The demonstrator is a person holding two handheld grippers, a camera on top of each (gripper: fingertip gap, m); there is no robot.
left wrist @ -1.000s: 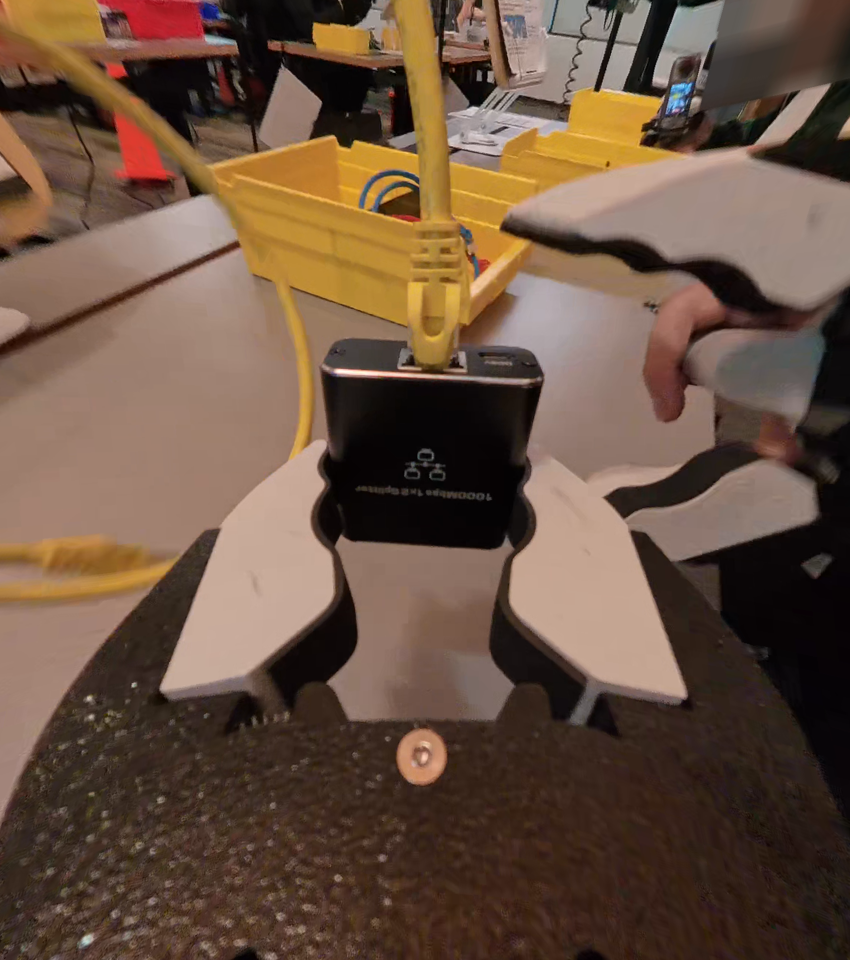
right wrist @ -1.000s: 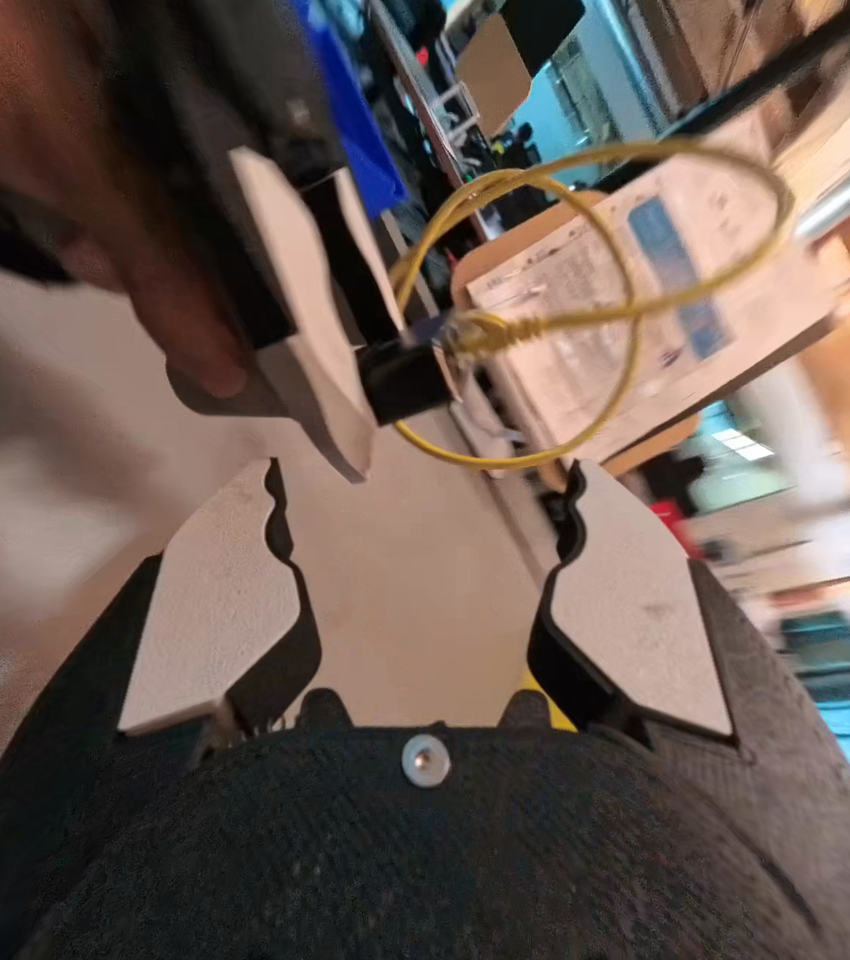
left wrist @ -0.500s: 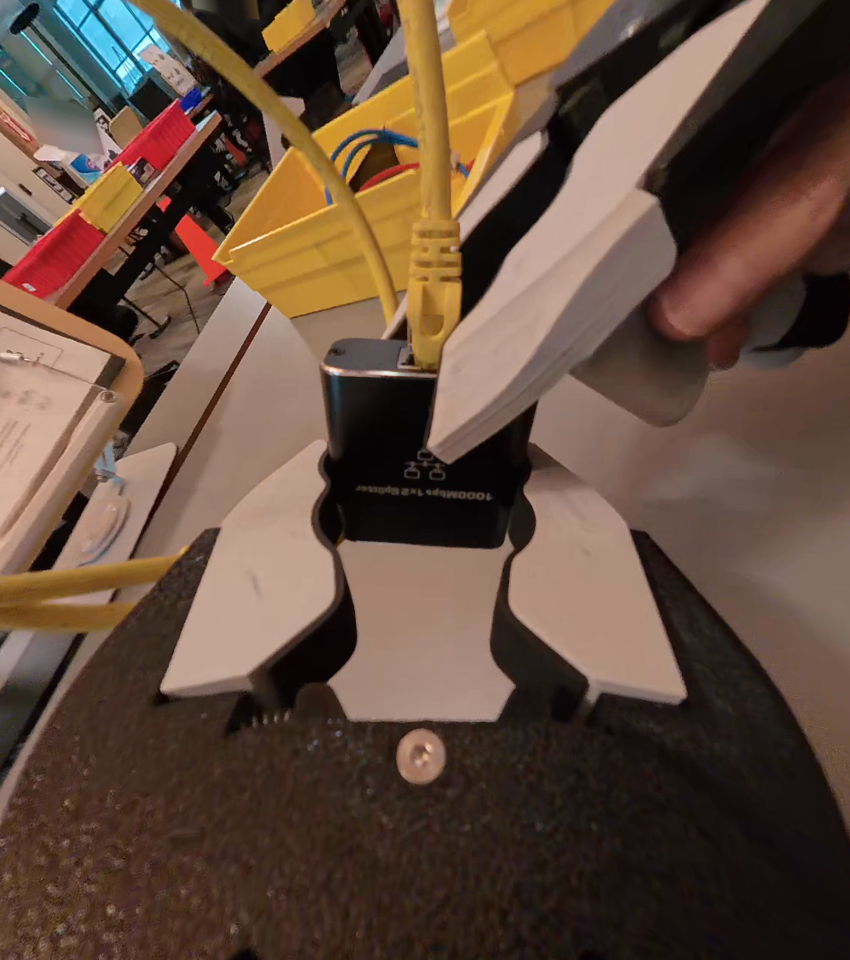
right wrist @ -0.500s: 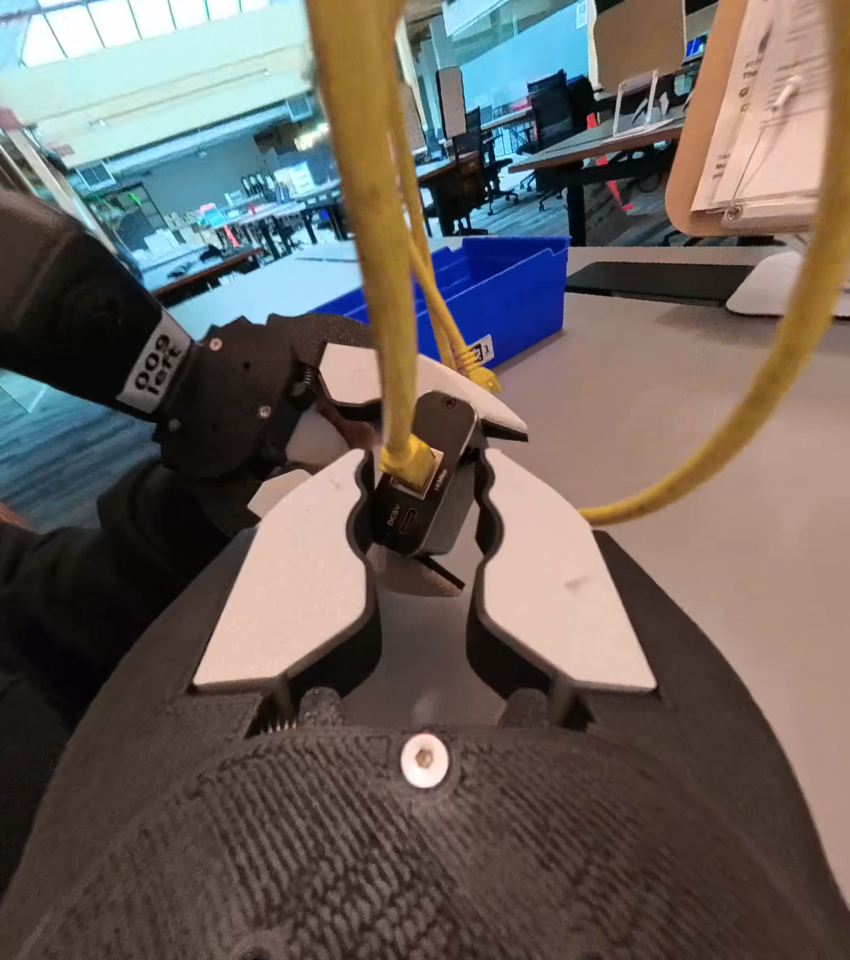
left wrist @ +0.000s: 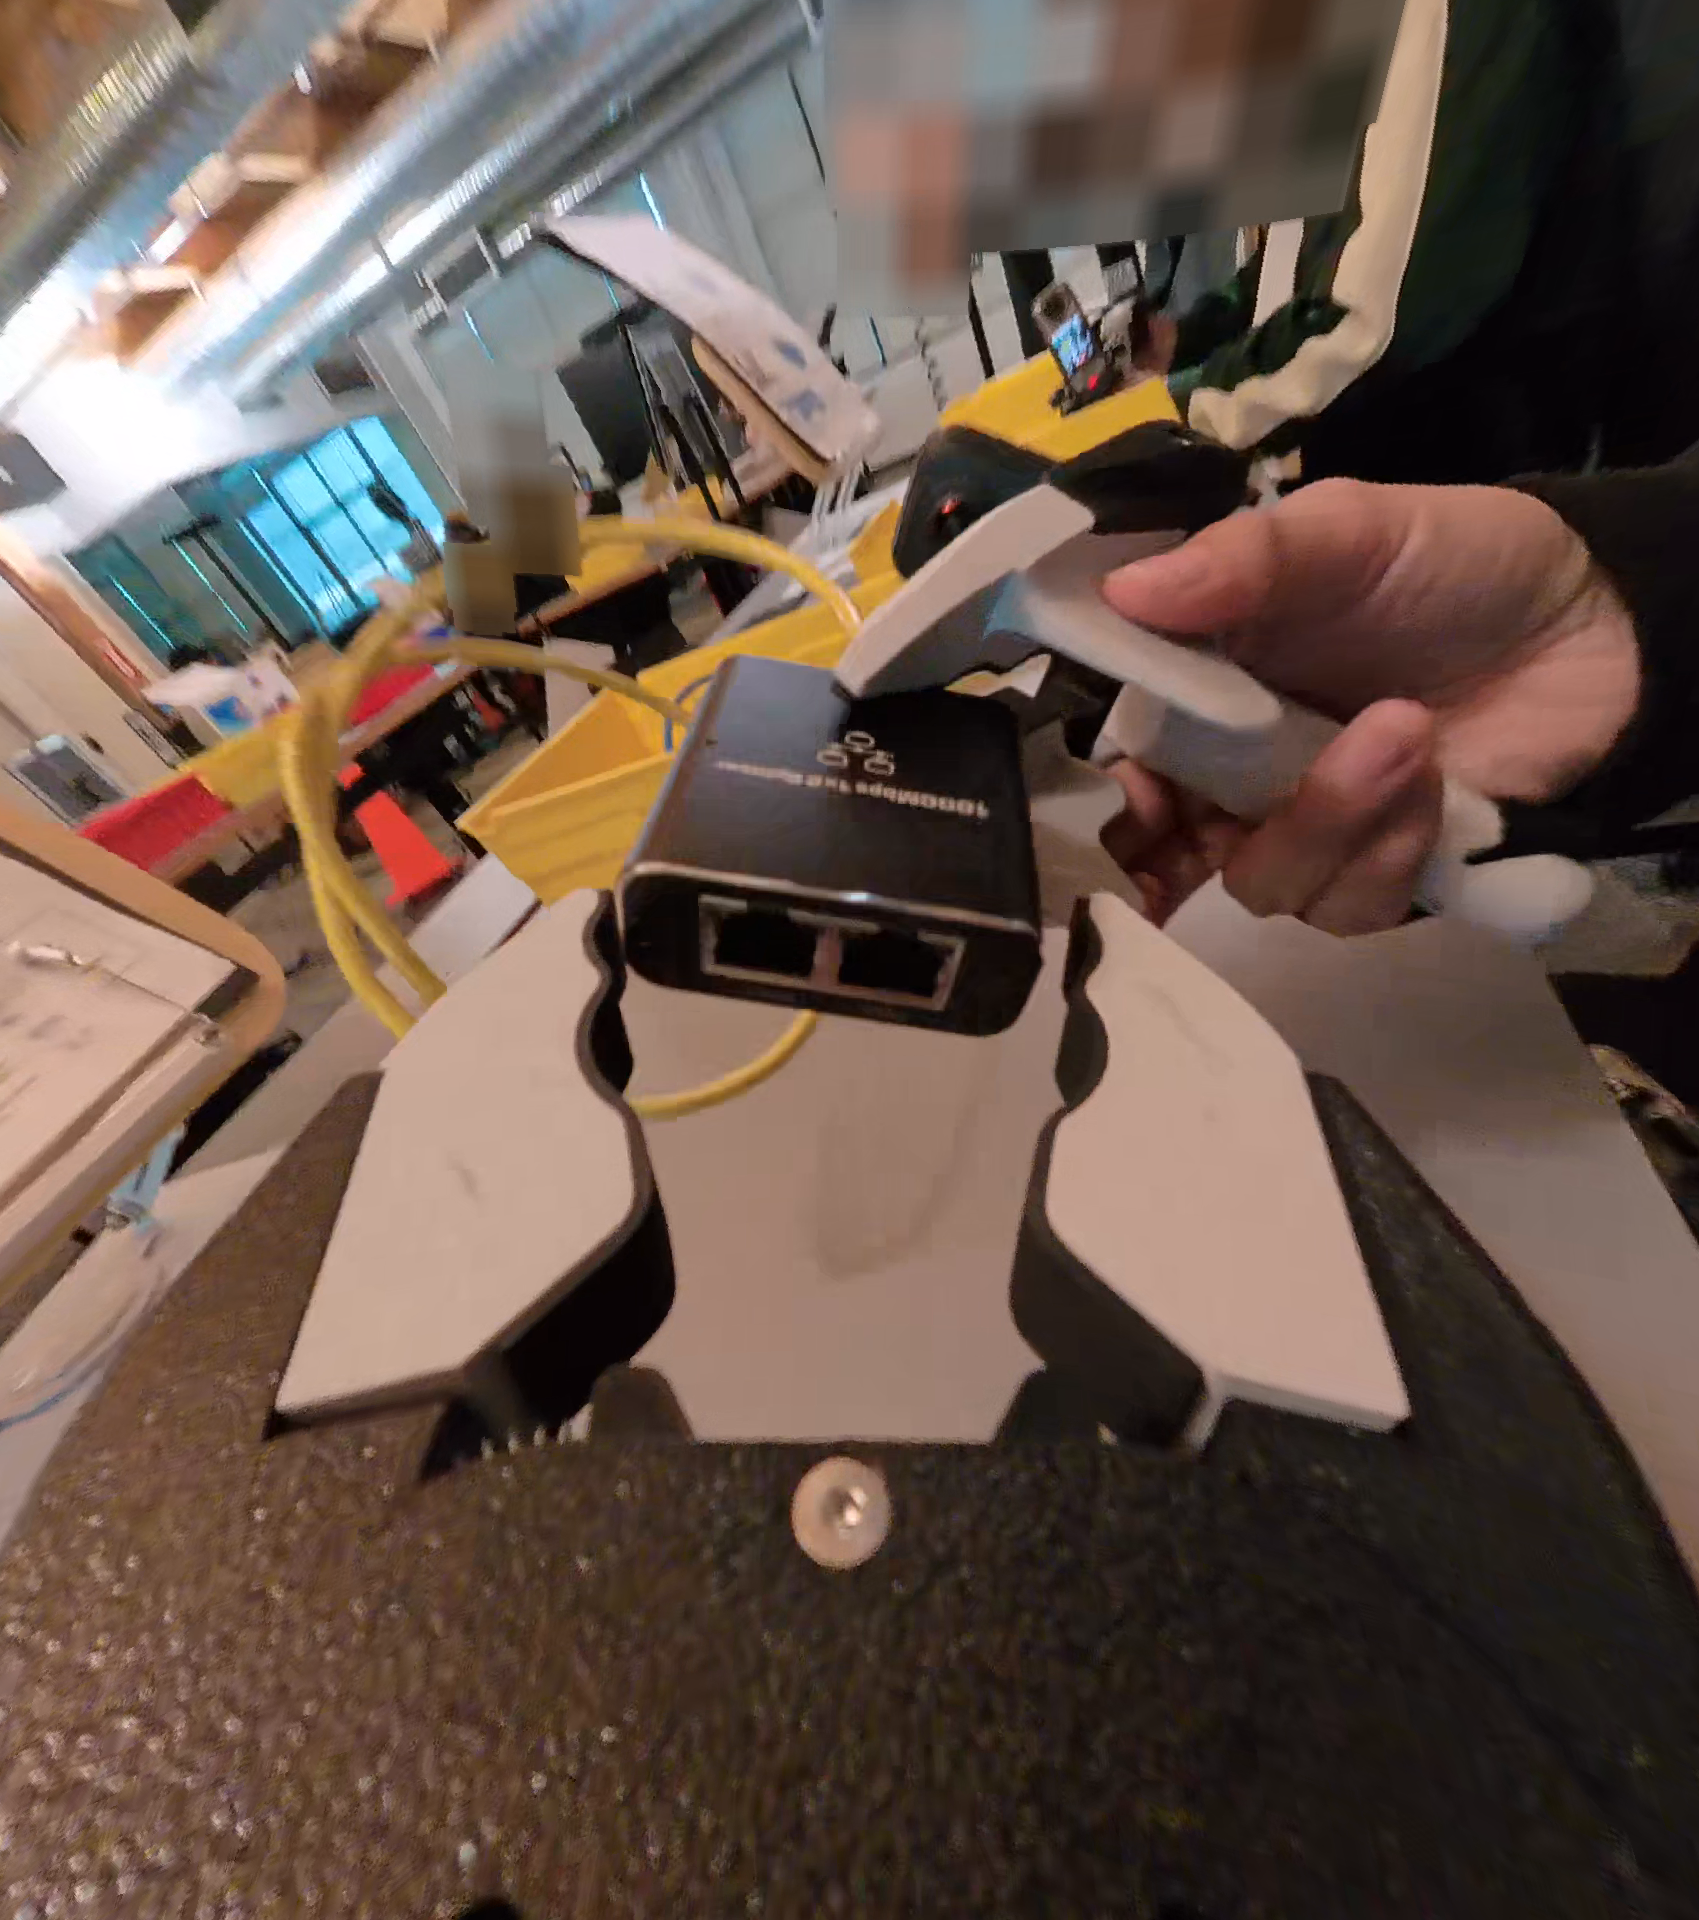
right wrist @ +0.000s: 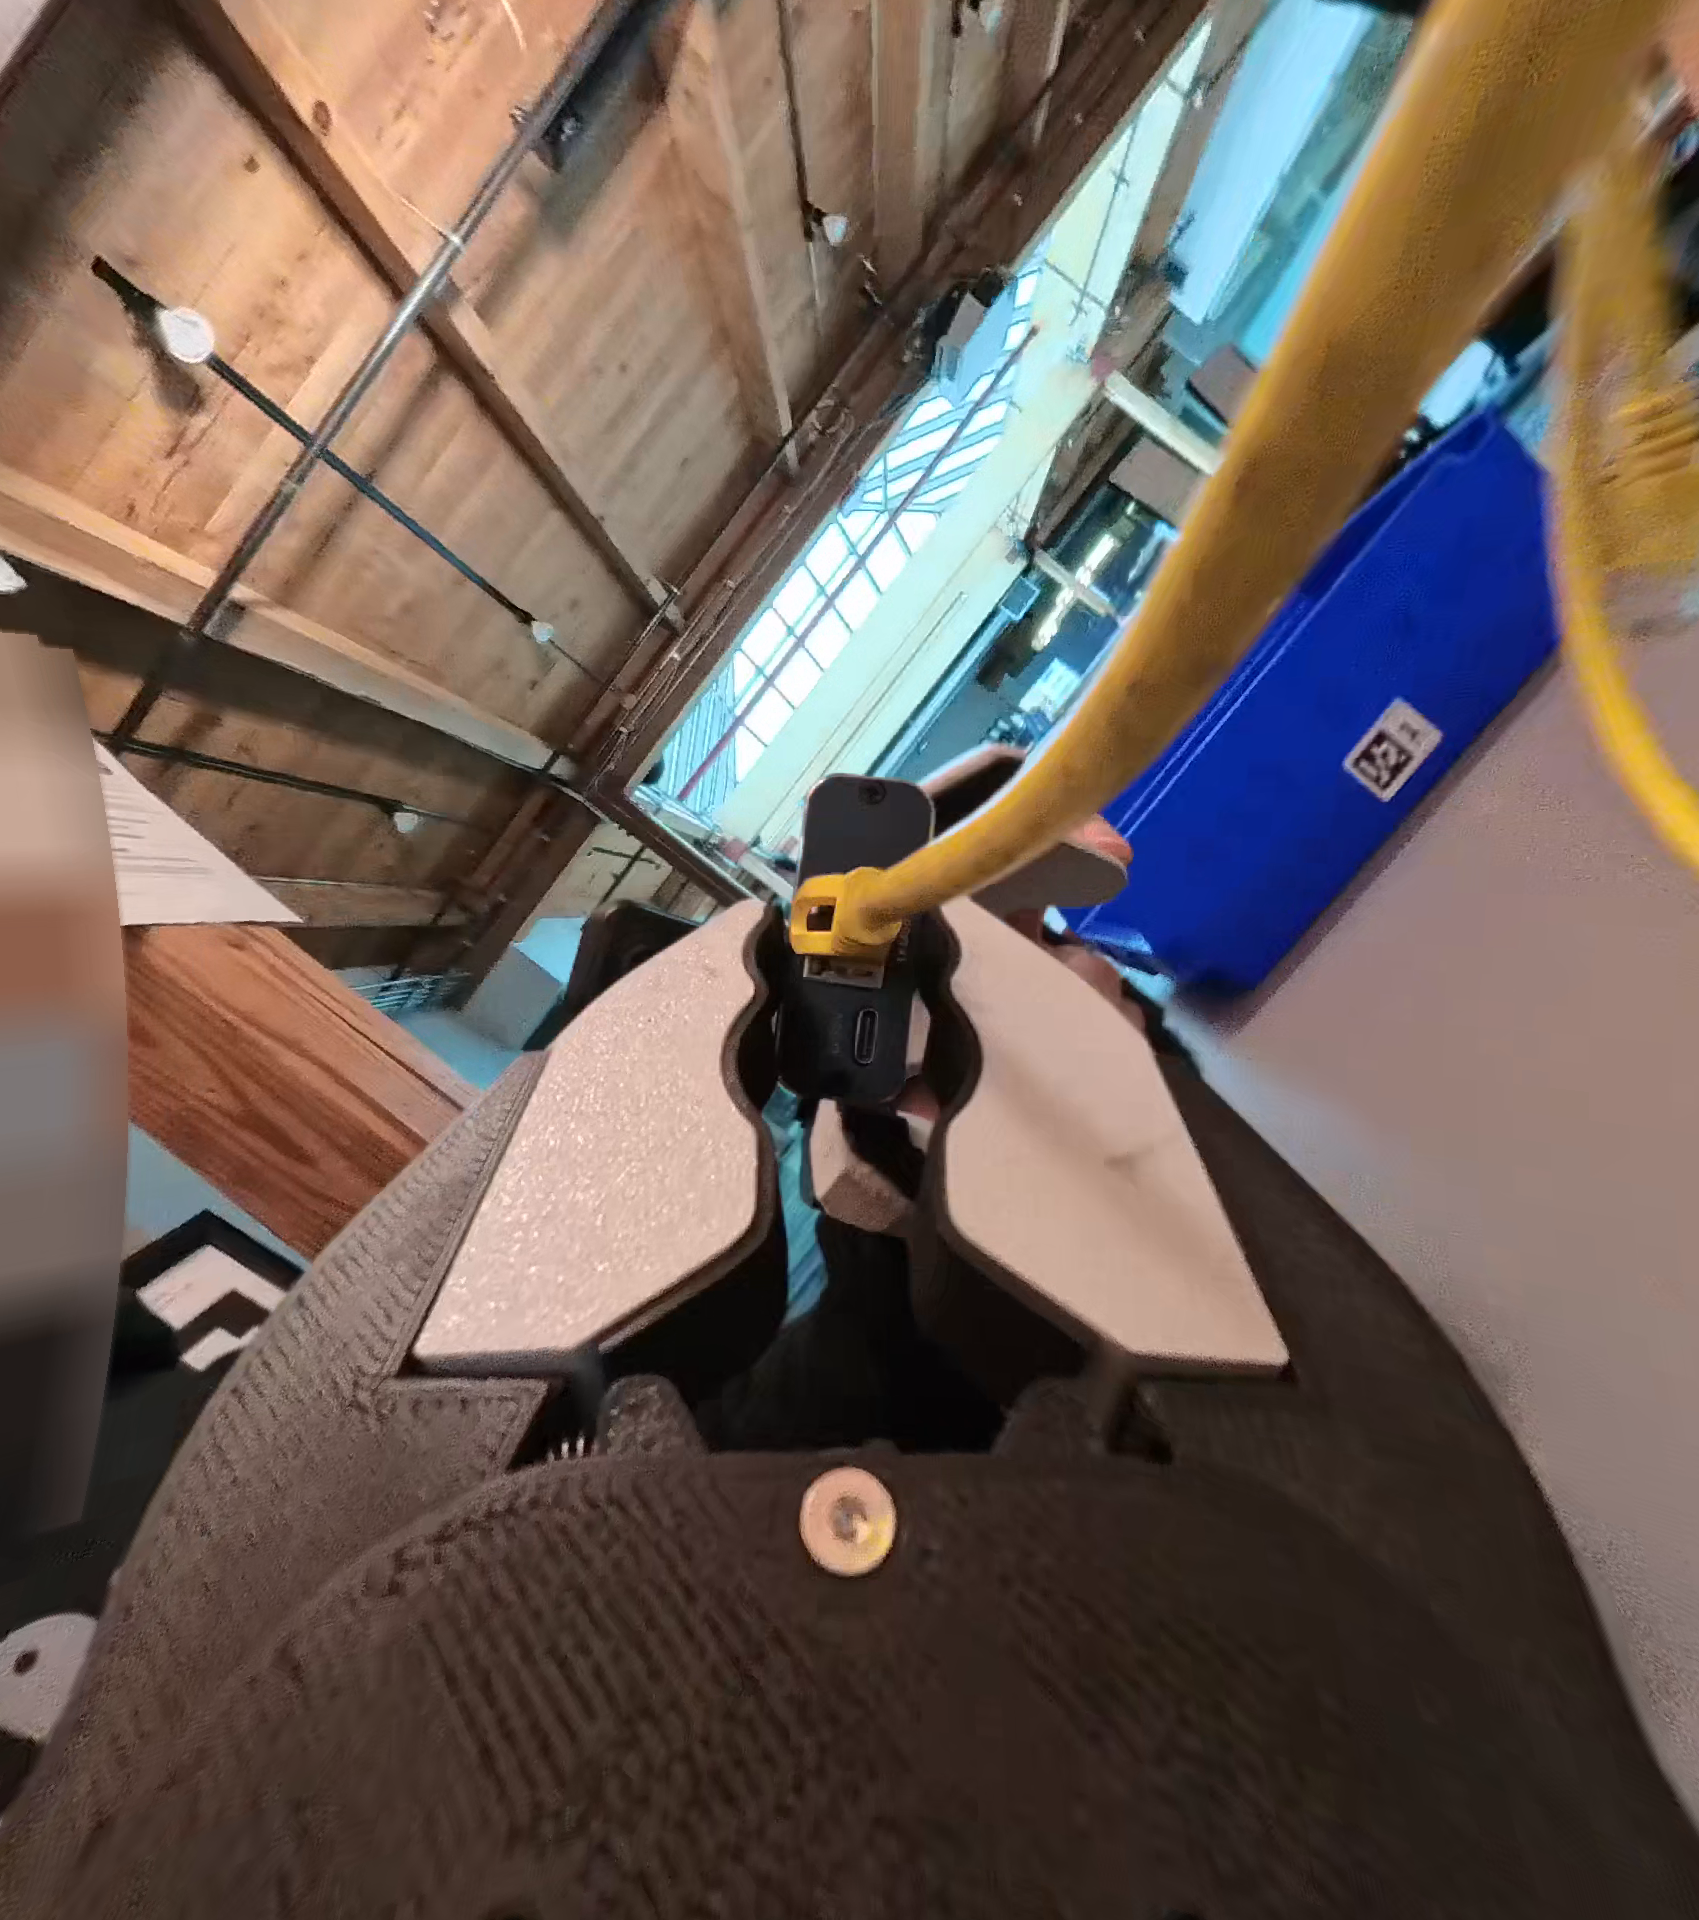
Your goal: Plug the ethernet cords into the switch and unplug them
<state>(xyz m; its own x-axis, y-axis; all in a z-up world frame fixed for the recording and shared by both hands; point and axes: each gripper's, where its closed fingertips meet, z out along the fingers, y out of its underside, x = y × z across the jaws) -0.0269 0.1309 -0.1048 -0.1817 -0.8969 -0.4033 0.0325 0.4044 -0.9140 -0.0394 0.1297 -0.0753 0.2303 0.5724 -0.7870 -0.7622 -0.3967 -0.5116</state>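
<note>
The black switch (left wrist: 845,831) hangs in the air, its two empty ports (left wrist: 829,951) facing my left camera. My left gripper (left wrist: 840,935) is open, its fingers standing just off the switch's sides. My right gripper (right wrist: 850,997) is shut on the switch (right wrist: 860,831); one of its fingers (left wrist: 970,582) shows over the switch in the left wrist view. A yellow ethernet cord (right wrist: 1240,582) is plugged into the far end by its plug (right wrist: 840,914). The cord loops behind the switch (left wrist: 325,831). Its loose plug end (right wrist: 1655,457) dangles at the upper right.
A person's hand (left wrist: 1396,665) holds the right gripper's handle. A clipboard with papers (left wrist: 45,1018) stands at the left, yellow bins (left wrist: 575,800) lie behind. A blue bin (right wrist: 1344,727) sits on the grey table (right wrist: 1551,1143).
My left gripper has opened and let go of the switch. My right gripper has kept its hold on the switch and turned with it, so the empty ports now face the left camera.
</note>
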